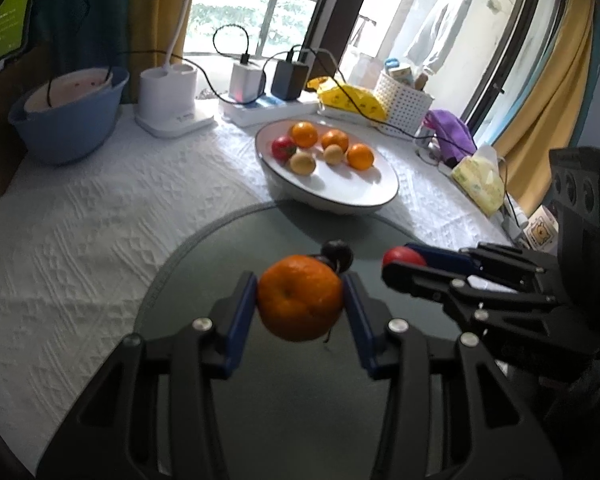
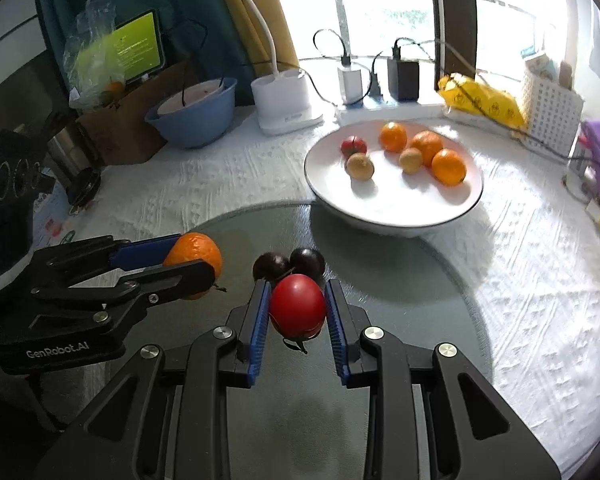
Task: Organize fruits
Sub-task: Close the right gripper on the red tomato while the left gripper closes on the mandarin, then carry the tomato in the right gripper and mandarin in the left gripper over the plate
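The left gripper (image 1: 300, 300) pinches a mandarin orange (image 1: 300, 297) across its widest part, both blue pads pressed flat on the skin; judged from the gap under the fruit, it is held clear of the dark glass disc (image 1: 284, 400), which suits a carry rather than a slide. Just right of it, 2 dark plums (image 2: 289, 264) lie touching on the disc, not yet gripped. Further right, the right gripper (image 2: 298, 308) clamps a red tomato-like fruit (image 2: 297, 306) at its sides, stem end down, so the ribbed pads bear on the firm flanks. Far right stands the white bowl (image 2: 396, 216), overlapping the disc's far edge on the white tablecloth (image 1: 80, 220). It holds 3 oranges (image 2: 448, 166), 2 brownish fruits (image 2: 360, 166) and 1 red fruit (image 2: 354, 146), with bare space on its near side. That space is the likely destination for both held fruits.
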A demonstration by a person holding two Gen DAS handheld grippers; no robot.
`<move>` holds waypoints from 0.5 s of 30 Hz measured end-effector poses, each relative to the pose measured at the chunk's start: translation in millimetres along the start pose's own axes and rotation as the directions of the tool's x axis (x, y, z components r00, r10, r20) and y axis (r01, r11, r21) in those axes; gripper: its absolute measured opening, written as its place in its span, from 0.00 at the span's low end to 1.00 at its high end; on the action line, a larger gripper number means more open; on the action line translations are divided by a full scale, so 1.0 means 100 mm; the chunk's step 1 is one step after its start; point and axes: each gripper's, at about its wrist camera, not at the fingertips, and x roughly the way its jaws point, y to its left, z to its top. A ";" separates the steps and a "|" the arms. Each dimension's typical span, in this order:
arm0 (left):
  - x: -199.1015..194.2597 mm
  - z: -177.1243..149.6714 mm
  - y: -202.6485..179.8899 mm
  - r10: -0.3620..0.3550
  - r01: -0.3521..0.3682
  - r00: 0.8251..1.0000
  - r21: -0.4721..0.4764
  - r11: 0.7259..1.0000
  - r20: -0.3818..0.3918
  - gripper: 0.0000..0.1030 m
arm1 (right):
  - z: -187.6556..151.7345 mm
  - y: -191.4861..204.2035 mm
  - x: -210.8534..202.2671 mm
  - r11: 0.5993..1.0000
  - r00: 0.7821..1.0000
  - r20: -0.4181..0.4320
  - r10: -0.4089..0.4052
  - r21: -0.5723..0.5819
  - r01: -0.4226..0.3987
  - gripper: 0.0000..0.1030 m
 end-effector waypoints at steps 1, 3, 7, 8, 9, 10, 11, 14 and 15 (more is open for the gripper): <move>-0.03 0.02 -0.02 0.002 -0.002 1.000 0.006 1.000 0.008 0.44 | 0.03 -0.01 -0.03 1.000 1.000 0.010 -0.005 -0.002 0.005 0.29; -0.06 0.05 -0.04 -0.001 0.001 1.000 0.015 1.000 0.016 0.44 | 0.07 -0.04 -0.09 1.000 1.000 0.026 -0.016 -0.008 0.016 0.29; -0.07 0.10 -0.09 -0.011 0.011 1.000 0.025 1.000 0.029 0.44 | 0.17 -0.11 -0.20 0.999 0.998 0.058 -0.031 -0.011 0.031 0.29; -0.07 0.13 -0.10 -0.014 0.013 0.999 0.026 1.000 0.030 0.44 | 0.19 -0.13 -0.21 0.999 0.998 0.062 -0.033 -0.011 0.034 0.29; -0.07 0.14 -0.11 -0.016 0.015 0.999 0.026 1.000 0.032 0.44 | 0.21 -0.14 -0.22 0.999 0.997 0.063 -0.034 -0.010 0.035 0.29; -0.06 0.17 -0.13 -0.019 0.018 0.999 0.028 0.999 0.035 0.44 | 0.23 -0.15 -0.23 0.999 0.997 0.064 -0.036 -0.012 0.037 0.29; -0.07 0.19 -0.15 -0.023 0.022 0.999 0.032 0.999 0.040 0.44 | 0.25 -0.16 -0.23 0.999 0.997 0.063 -0.037 -0.018 0.038 0.29; -0.06 0.29 -0.22 -0.033 0.030 0.998 0.045 0.999 0.057 0.44 | 0.31 -0.18 -0.27 0.998 0.997 0.067 -0.041 -0.035 0.044 0.29; -0.07 0.31 -0.23 -0.035 0.032 0.998 0.047 0.998 0.060 0.44 | 0.33 -0.20 -0.28 0.998 0.997 0.071 -0.044 -0.039 0.047 0.29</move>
